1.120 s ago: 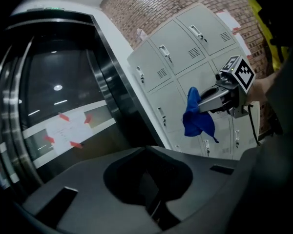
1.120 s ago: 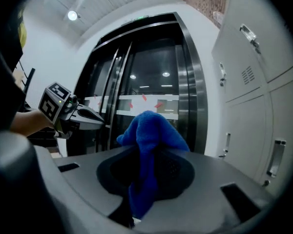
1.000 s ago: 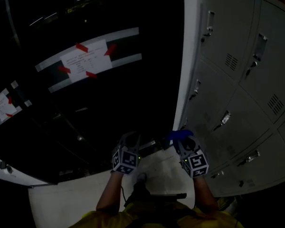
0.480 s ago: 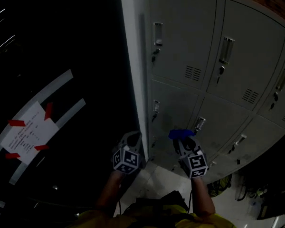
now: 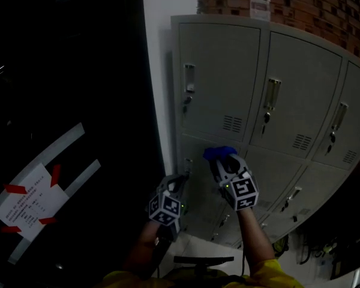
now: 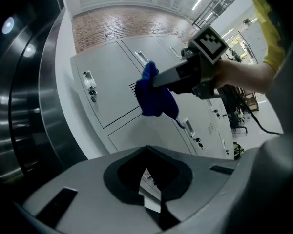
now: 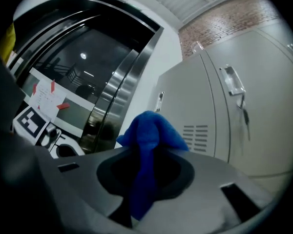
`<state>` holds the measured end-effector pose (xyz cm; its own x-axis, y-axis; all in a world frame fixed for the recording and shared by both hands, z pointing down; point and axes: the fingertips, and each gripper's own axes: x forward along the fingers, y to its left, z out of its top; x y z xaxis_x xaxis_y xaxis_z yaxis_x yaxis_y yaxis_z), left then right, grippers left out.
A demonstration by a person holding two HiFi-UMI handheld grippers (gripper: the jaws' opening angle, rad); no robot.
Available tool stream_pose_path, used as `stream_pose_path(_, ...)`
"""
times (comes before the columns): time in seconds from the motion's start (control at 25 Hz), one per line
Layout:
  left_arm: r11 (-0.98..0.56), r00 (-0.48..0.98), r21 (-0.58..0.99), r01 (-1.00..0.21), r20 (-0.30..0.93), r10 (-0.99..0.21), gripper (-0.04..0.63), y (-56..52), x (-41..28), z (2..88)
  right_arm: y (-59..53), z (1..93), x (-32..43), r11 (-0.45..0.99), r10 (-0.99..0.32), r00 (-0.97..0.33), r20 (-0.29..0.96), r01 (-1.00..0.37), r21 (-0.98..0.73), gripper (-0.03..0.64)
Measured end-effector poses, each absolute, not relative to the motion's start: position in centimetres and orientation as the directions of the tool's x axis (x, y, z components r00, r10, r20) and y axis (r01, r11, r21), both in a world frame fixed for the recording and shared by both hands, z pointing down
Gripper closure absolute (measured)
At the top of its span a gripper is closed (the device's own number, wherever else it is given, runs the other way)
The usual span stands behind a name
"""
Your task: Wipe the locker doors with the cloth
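Note:
A bank of grey lockers [image 5: 276, 101] fills the right of the head view, each door with a handle and vent slots. My right gripper [image 5: 223, 162] is shut on a blue cloth [image 5: 219, 153], which is held up in front of the left column, at the lower edge of the top-left door [image 5: 219, 83]. I cannot tell whether the cloth touches the metal. In the right gripper view the cloth [image 7: 149, 140] bulges out between the jaws before that door [image 7: 205, 111]. My left gripper [image 5: 179, 183] is lower and to the left, shut and empty [image 6: 146, 150]. Its camera sees the cloth [image 6: 154, 97].
A white pillar [image 5: 159, 71] borders the lockers on the left. Left of it is a dark glossy wall with a paper notice [image 5: 27, 203] taped on in red. Brick wall [image 5: 318, 17] rises above the lockers. Dark clutter [image 5: 324, 251] lies on the floor at the lower right.
The head view has swung from the dark wall onto the lockers. My right gripper has risen with the cloth towards the top-left door, and the left gripper has stayed low.

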<state>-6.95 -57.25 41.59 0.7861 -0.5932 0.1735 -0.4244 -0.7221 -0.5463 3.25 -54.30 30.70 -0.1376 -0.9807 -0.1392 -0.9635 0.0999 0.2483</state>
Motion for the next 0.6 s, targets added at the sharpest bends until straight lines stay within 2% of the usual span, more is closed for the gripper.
stream_pose_path(0.2,-0.709,0.776,-0.572,-0.413,0.186,-0.602,0.594,-58.4,-6.8,40.6,-59.6,17.4,1.4,0.082,-0.942,-0.178,-0.285,-0.944,0.319,0.548)
stream_pose_path(0.32,-0.712,0.765,-0.568,-0.413,0.208,-0.610,0.594,-59.1,-7.3,41.1,-63.8,7.2,0.8,0.077,-0.901,-0.179,-0.396,-0.962,0.261,0.548)
stream_pose_path(0.44,-0.711,0.759,-0.548,-0.440,0.196,-0.621,0.594,-59.0,-8.0,41.0,-68.0,0.8,-1.0,0.100,-0.901,-0.194,-0.389,-0.963,0.248,0.548)
stream_pose_path(0.6,-0.721,0.758,-0.530,-0.447,0.204,-0.619,0.594,-58.5,-9.1,41.8,-72.4,-3.9,-2.1,-0.001,-0.927,-0.100,-0.360,-0.963,0.270,0.548)
